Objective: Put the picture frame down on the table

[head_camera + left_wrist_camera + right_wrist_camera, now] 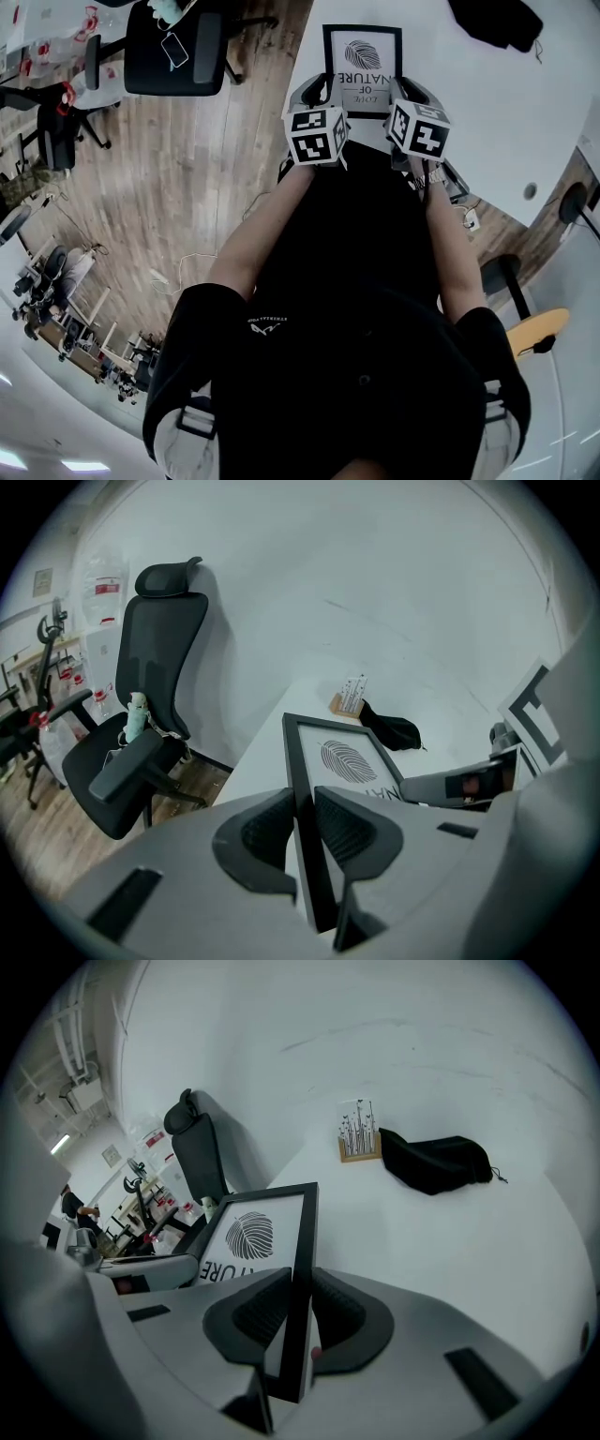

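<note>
on the far left, off the table, stands a black mesh office chair (155, 714); it plays no part. my left gripper (302, 832) is clamped on the left side rail of the black rectangular picture frame with a white leaf print (363, 58), the ribbed pads pressing the rail from front and back. the frame hangs between both tools over the near edge of the round white table (487, 112), print side up and tilted, its far end lower. i cannot tell whether that far end touches the tabletop yet. my right gripper (295, 1316) is closed the same way on the right rail, about level with the left one.

i judge the frame stiff and fairly light, so it should not sag between two grips. the smooth black moulding looks slippery, and the glazed front is probably fragile, so the hold belongs on the side rails, never on the pane, and it should go down flat and softly.

further right and far across the table lie a small card in a wooden stand (358, 1133) and a black cloth pouch (436, 1164), well apart from the frame.
</note>
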Demonstrator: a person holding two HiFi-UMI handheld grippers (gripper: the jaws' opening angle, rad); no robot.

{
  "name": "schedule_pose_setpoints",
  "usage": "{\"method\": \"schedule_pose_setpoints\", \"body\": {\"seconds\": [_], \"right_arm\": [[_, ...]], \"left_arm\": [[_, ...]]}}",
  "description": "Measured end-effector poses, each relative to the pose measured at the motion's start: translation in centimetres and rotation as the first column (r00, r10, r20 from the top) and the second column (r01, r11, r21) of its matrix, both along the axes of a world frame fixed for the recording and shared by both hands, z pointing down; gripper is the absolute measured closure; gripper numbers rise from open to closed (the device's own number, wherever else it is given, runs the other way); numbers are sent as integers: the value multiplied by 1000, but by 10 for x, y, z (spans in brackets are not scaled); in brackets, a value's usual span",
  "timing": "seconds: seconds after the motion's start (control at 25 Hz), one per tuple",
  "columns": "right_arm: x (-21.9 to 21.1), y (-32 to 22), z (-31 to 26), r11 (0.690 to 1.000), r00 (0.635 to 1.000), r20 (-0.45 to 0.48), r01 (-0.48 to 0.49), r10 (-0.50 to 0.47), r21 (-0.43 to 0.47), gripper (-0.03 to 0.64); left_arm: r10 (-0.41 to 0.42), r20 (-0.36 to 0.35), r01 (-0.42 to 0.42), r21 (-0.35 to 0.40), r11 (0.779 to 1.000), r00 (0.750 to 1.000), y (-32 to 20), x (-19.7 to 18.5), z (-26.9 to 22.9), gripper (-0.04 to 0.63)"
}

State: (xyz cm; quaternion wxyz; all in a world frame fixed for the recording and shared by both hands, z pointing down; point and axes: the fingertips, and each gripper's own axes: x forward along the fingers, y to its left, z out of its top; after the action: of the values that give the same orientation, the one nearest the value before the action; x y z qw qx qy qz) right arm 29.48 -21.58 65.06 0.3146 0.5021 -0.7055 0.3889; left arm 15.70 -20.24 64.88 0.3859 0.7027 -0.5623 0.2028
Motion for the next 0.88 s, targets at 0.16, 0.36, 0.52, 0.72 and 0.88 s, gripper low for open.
{"method": "schedule_pose_setpoints", "body": {"seconds": [0.16, 0.36, 0.52, 0.72, 0.88], "right_arm": [[3, 7, 21, 996, 999, -17, -47, 46, -71, 549], [-3, 11, 40, 989, 997, -35, -66, 62, -134, 549], [-4, 14, 51, 984, 997, -44, -76, 70, -163, 549], [-6, 18, 63, 974, 995, -45, -96, 89, -204, 549], [-4, 19, 70, 970, 994, -49, -104, 96, -218, 549]], "left_arm": [[35, -2, -35, -45, 998, 999, 0, 1, 21, 522], [50, -1, -50, -108, 993, 999, 2, -5, 45, 523], [82, 17, -79, -127, 989, 996, 1, -6, 54, 522], [121, 31, -115, -147, 982, 992, 2, -7, 64, 523], [131, 27, -125, -164, 979, 991, 2, -6, 69, 522]]}}
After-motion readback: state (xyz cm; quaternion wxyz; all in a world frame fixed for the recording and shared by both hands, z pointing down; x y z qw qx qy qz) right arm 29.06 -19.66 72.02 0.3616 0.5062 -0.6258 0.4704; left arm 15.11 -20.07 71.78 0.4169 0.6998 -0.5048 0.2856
